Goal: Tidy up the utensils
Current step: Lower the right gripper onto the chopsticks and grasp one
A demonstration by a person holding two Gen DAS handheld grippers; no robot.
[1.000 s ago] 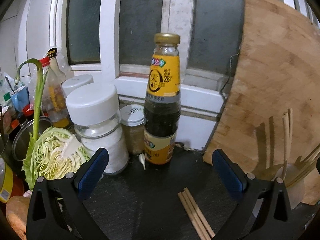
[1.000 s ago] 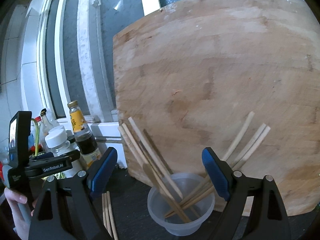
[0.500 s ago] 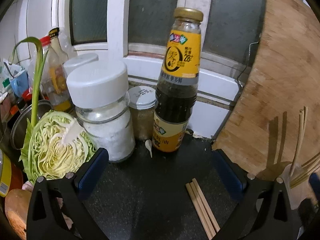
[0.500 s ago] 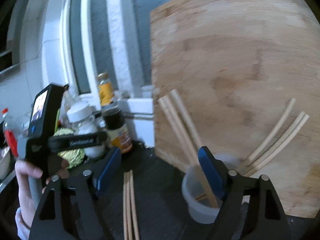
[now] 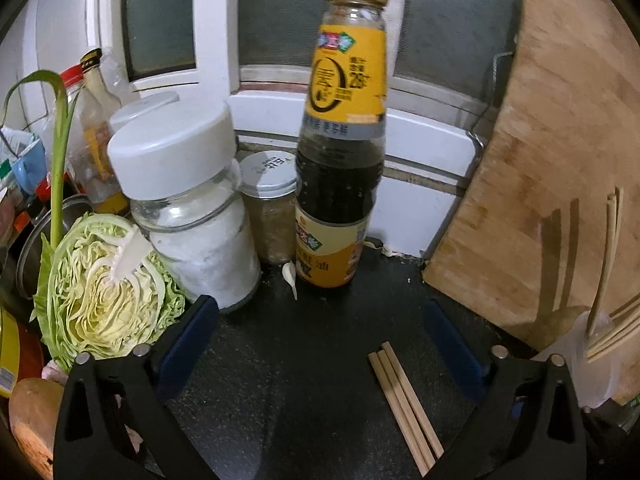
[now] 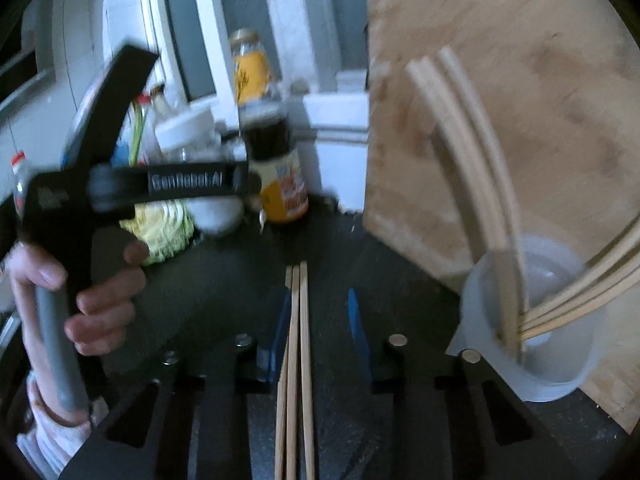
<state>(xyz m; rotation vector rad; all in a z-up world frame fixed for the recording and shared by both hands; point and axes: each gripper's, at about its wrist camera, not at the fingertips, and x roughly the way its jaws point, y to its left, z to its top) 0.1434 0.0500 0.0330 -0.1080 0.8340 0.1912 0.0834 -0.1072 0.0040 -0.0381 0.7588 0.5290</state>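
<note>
Lying flat together, three pale wooden chopsticks (image 6: 295, 344)

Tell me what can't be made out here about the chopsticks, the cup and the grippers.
- Loose chopsticks: near ends cut off by the right wrist view's bottom edge.
- Right gripper: pads flank them; contact lost in motion blur.
- Plastic cup: mostly hidden behind a left gripper finger; its chopsticks run off the frame.
- Bottle label: blurred.
</note>
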